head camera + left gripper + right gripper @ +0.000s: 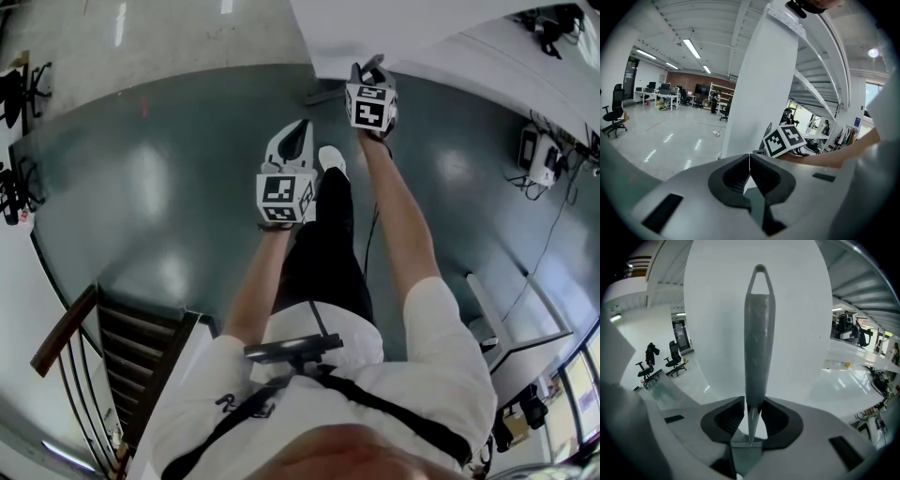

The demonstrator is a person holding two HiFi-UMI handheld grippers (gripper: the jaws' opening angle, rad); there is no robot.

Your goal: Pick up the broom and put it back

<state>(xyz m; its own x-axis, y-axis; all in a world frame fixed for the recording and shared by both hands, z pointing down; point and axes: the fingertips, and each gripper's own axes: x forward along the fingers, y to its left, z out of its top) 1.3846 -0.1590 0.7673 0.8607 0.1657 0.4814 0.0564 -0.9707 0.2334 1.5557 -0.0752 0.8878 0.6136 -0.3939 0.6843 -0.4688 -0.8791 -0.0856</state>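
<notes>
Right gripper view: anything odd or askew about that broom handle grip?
Nothing stands out. The right gripper is shut on the grey broom handle, which sits centred between the jaws and runs straight, its hanging loop intact, in front of the white pillar. The left gripper is shut and empty.

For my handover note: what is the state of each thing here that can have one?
left gripper, shut, nothing between its jaws.
right gripper, shut on the broom handle.
broom handle, clamped, its loop end sticking out past the jaws.
ceiling lights, on.
</notes>
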